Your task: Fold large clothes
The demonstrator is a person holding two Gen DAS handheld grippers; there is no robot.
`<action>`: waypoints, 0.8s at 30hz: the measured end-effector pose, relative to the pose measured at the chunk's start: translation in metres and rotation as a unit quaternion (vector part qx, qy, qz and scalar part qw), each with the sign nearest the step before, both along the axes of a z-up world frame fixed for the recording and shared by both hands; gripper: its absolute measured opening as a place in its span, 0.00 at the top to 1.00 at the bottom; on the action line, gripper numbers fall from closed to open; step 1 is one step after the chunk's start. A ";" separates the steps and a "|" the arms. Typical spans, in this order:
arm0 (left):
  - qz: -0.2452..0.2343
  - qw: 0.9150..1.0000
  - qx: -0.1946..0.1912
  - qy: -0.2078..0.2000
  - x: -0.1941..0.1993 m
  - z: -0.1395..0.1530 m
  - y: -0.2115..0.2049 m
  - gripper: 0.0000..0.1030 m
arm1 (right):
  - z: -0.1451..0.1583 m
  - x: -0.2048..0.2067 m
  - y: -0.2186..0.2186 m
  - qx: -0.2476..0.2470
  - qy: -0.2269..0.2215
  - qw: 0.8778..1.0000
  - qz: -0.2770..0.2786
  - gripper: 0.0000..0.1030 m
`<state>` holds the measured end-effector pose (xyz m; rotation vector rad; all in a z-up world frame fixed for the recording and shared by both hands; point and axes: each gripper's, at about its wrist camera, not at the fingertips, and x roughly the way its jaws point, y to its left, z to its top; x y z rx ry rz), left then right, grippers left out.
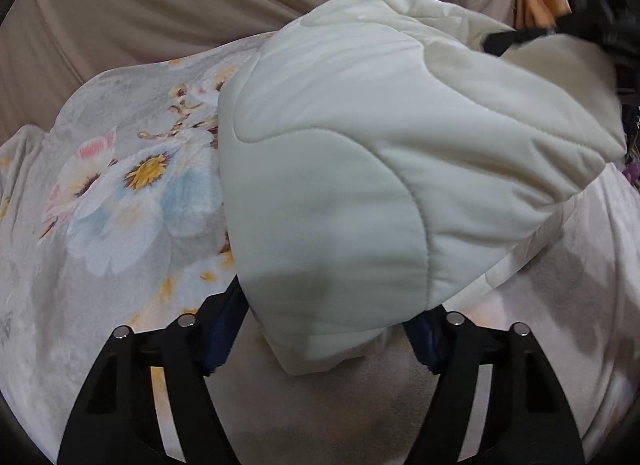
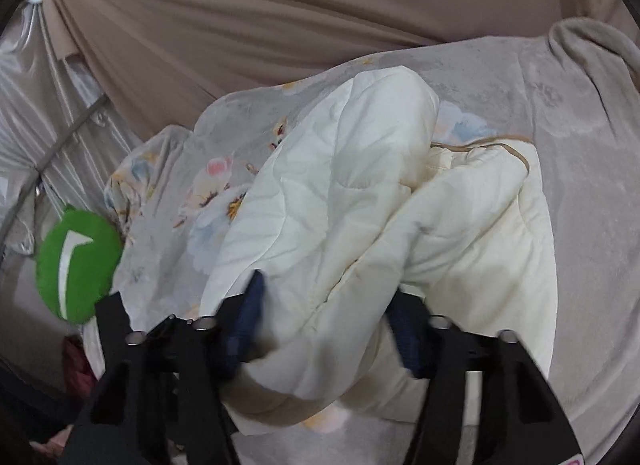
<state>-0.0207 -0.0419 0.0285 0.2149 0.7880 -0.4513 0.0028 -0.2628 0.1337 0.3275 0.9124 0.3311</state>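
My left tool (image 1: 326, 329) and right tool (image 2: 320, 329) each clamp a fold of the cream quilted jacket (image 1: 360, 153) above the floral blanket (image 1: 120, 185).

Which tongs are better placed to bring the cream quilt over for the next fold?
Probably right. The right tongs hold a thick bunch of the cream quilt; the left tongs hold only one corner.

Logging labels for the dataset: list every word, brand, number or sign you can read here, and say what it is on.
No readable words or numbers in either view.
Green cushion: a white mark like a tick or arrow, no letters.
Bottom right edge of the right wrist view: a pink fragment, cut off, unreadable.
Cream quilt and floral blanket: no label visible.
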 end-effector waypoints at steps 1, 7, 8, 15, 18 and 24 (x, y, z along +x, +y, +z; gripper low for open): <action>0.002 1.000 -0.015 0.006 0.000 0.004 0.004 0.37 | 0.005 -0.002 -0.005 0.004 -0.013 1.000 0.004 0.82; -0.033 0.999 -0.032 -0.030 -0.011 0.028 -0.009 0.38 | 0.014 -0.030 -0.087 0.093 -0.069 0.993 -0.035 0.91; -0.039 0.999 -0.025 -0.018 -0.008 0.021 -0.016 0.38 | -0.009 -0.027 -0.102 0.091 -0.038 0.994 -0.058 0.92; -0.026 0.999 -0.022 0.040 0.010 -0.008 -0.021 0.38 | -0.105 -0.032 -0.160 0.207 0.059 0.972 -0.092 0.91; -0.023 0.999 -0.021 0.034 0.003 0.001 -0.011 0.38 | -0.078 -0.042 -0.159 0.155 0.030 0.983 -0.096 0.69; -0.040 0.998 -0.042 -0.026 -0.038 0.054 0.018 0.31 | -0.009 -0.073 -0.139 0.096 -0.079 0.987 -0.103 0.41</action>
